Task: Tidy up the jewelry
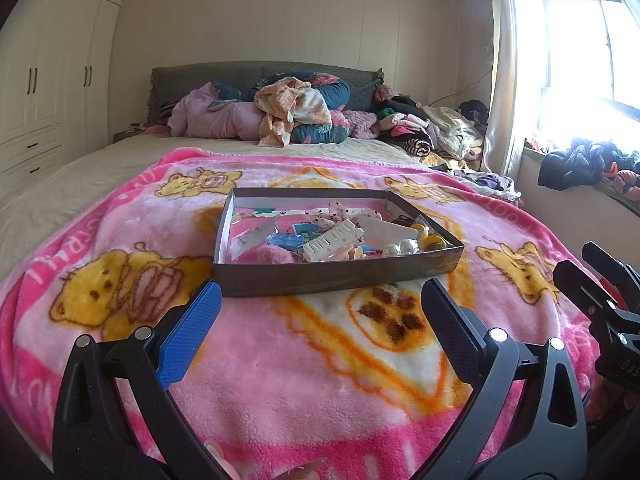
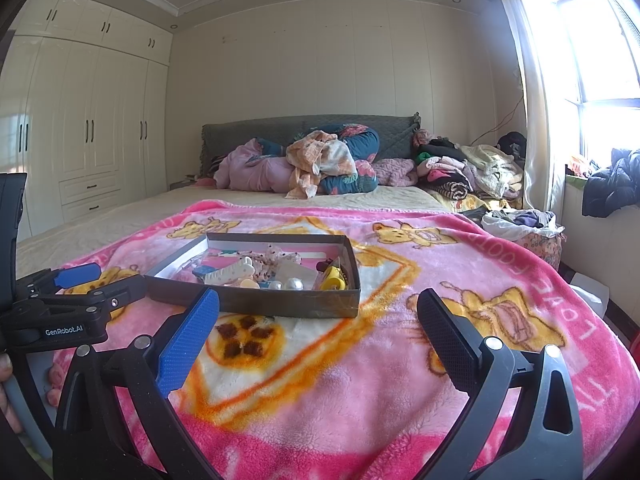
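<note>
A shallow grey cardboard box [image 1: 320,278] lies on a pink bear-print blanket [image 1: 280,360]. It holds a white hair comb clip [image 1: 334,240], pearl beads [image 1: 402,246], a yellow piece [image 1: 430,240], small plastic bags and other trinkets. My left gripper [image 1: 320,304] is open and empty, just in front of the box's near wall. In the right wrist view the box [image 2: 288,302] sits ahead and left, with the clip [image 2: 230,272] and pearls [image 2: 290,284] inside. My right gripper [image 2: 318,314] is open and empty above the blanket [image 2: 360,380]. The left gripper [image 2: 80,288] shows at the left edge.
The blanket covers the foot of a bed. Piled bedding [image 1: 280,116] and clothes [image 1: 420,128] lie at the headboard. White wardrobes [image 2: 80,140] stand left. A bright window [image 1: 580,60] and a sill with dark clothes [image 1: 580,164] are right.
</note>
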Available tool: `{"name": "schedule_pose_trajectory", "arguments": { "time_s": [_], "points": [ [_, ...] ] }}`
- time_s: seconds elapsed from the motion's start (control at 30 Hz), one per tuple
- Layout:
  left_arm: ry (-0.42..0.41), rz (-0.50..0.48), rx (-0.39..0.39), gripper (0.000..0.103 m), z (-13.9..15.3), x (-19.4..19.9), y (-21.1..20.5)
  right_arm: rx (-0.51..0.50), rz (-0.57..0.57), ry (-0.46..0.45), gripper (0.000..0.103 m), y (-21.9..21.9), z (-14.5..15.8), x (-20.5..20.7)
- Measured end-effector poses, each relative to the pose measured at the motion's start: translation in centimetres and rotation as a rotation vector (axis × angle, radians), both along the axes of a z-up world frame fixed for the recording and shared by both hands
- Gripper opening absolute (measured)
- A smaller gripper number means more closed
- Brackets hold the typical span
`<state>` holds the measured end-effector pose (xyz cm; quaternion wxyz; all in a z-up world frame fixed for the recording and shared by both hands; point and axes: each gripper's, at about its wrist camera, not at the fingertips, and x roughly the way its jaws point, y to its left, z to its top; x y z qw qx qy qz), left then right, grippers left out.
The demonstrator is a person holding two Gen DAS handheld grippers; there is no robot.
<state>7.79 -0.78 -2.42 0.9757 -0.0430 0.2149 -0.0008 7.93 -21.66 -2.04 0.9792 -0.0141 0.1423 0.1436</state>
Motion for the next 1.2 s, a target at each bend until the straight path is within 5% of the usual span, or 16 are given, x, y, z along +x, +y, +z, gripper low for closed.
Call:
{"name": "schedule_pose_trajectory", "arguments": {
  "time_s": [1.2],
  "points": [
    [0.018, 0.038, 0.034, 0.092, -0.28, 0.53, 0.47, 0.002, -0.004, 0.01, 0.097, -0.01, -0.39, 0.09]
  ]
}}
